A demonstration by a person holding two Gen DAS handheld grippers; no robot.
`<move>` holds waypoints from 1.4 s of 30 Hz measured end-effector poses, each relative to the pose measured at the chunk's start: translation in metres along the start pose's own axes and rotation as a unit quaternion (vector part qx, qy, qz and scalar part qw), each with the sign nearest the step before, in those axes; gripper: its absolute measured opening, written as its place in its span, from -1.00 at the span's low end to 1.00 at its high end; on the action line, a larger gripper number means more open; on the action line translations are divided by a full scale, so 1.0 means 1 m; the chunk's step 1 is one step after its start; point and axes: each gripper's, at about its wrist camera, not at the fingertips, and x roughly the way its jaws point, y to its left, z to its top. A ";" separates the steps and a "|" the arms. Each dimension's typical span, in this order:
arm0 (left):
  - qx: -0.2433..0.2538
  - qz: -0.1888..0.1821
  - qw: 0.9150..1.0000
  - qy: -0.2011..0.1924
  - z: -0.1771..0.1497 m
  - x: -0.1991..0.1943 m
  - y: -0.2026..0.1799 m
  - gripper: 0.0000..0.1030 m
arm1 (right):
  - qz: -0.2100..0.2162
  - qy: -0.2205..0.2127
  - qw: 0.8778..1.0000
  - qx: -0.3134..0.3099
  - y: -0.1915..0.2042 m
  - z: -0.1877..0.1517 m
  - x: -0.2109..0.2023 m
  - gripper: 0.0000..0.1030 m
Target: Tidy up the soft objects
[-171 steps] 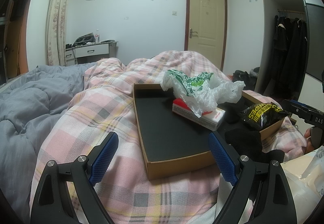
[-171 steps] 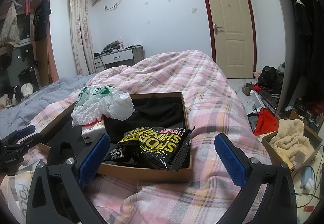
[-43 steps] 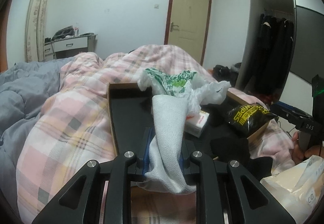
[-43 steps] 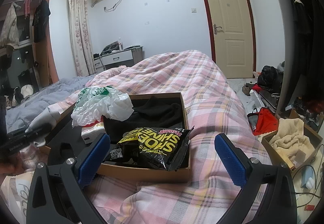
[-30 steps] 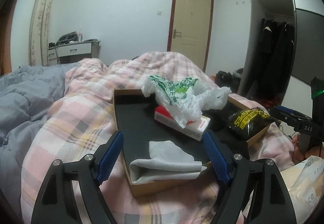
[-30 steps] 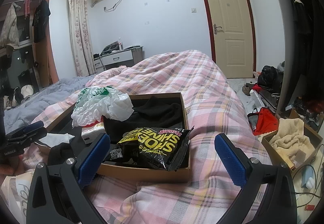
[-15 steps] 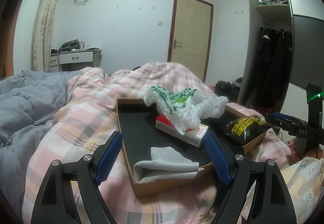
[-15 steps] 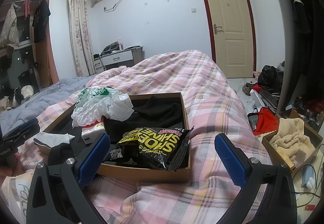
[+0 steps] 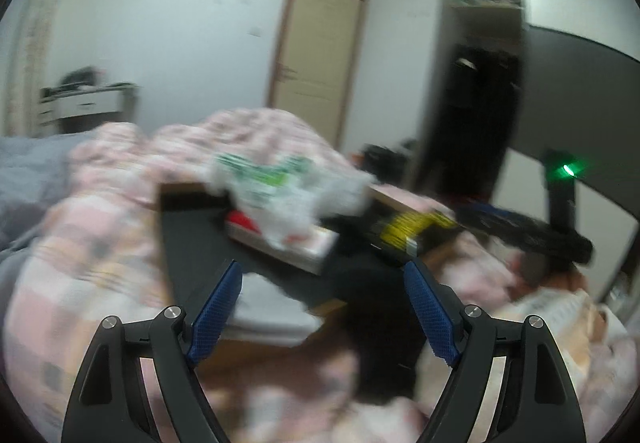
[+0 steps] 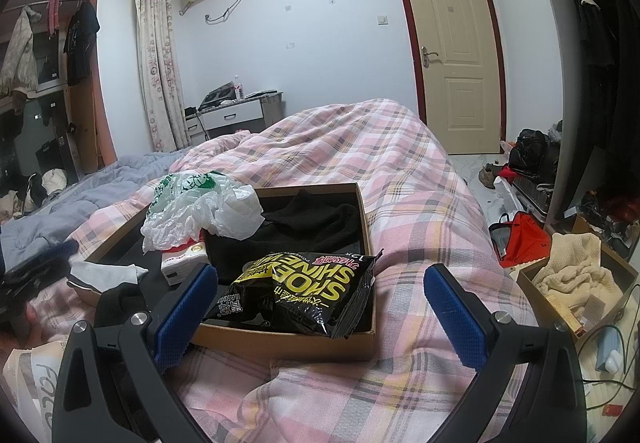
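A shallow cardboard box (image 10: 362, 203) on the plaid quilt (image 10: 400, 171) is being used as the collecting place, and everything else is being placed relative to it. A grey sock (image 10: 105, 274) is lying folded in the box's near left corner, judged to have been set there so that the flat dark floor stays free for further soft items. A black garment (image 10: 316, 223) is resting against the box's far wall, beside a white plastic bag (image 10: 200, 209) draped over a tissue pack (image 10: 182, 257). A black-and-yellow packet (image 10: 304, 291) is leaning on the near right rim. The left gripper (image 9: 320, 307) is being held wide and empty over the box's near edge; its view is blurred. The right gripper (image 10: 316, 307) is likewise being held wide, with nothing gripped.
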 end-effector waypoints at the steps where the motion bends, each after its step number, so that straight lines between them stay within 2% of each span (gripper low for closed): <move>1: 0.017 -0.002 1.000 0.012 -0.002 0.004 -0.007 0.57 | 0.000 0.000 1.000 0.000 0.000 0.000 0.000 0.99; 4: 0.045 0.013 0.998 0.039 -0.006 0.014 -0.018 0.56 | 0.000 0.000 1.000 0.000 0.000 0.000 0.000 0.99; 7: 0.039 -0.005 0.998 0.049 -0.007 0.016 -0.017 0.47 | 0.000 0.000 1.000 0.001 0.000 0.000 0.000 0.99; 10: 0.039 -0.007 0.998 0.052 -0.006 0.017 -0.018 0.42 | 0.000 0.000 1.000 0.000 0.000 0.000 0.000 0.99; 15: 0.063 -0.019 0.997 0.049 -0.008 0.017 -0.028 -0.08 | 0.001 0.000 1.000 0.001 -0.001 0.000 0.000 0.99; 19: 0.077 -0.023 0.996 0.025 -0.007 0.009 -0.033 -0.09 | 0.001 0.000 1.000 0.000 0.000 0.000 0.000 0.99; 23: 0.064 -0.046 0.997 0.011 -0.005 0.003 -0.028 -0.09 | 0.001 0.000 1.000 0.002 0.000 0.000 -0.001 0.99; 26: 0.055 -0.042 0.998 0.000 -0.004 -0.001 -0.025 -0.08 | 0.003 -0.002 1.000 0.003 -0.001 0.001 -0.002 0.99; 27: 0.053 -0.040 0.998 -0.002 -0.004 -0.002 -0.024 -0.02 | 0.009 -0.005 1.000 0.006 -0.002 0.001 -0.003 0.99; 28: 0.047 -0.034 0.998 -0.005 -0.004 -0.002 -0.021 0.05 | 0.025 -0.008 1.000 0.013 -0.004 0.002 -0.006 0.99; 30: 0.037 -0.025 0.999 -0.015 -0.003 -0.005 -0.018 0.49 | 0.079 -0.013 0.996 0.032 -0.011 0.003 -0.015 0.99; 34: 0.008 -0.015 0.999 -0.043 -0.001 -0.013 -0.007 0.53 | 0.188 -0.028 0.981 0.045 -0.015 -0.002 -0.037 0.99; 38: -0.020 0.002 0.999 -0.038 -0.001 -0.011 0.003 0.53 | 0.264 -0.017 0.964 0.014 0.004 -0.017 -0.049 0.99; 40: -0.032 0.009 0.999 -0.031 -0.001 -0.008 0.008 0.53 | 0.285 -0.012 0.958 -0.013 0.018 -0.021 -0.052 0.99; 42: -0.039 0.013 0.999 -0.027 -0.001 -0.006 0.010 0.53 | 0.289 -0.008 0.956 -0.043 0.031 -0.022 -0.053 0.99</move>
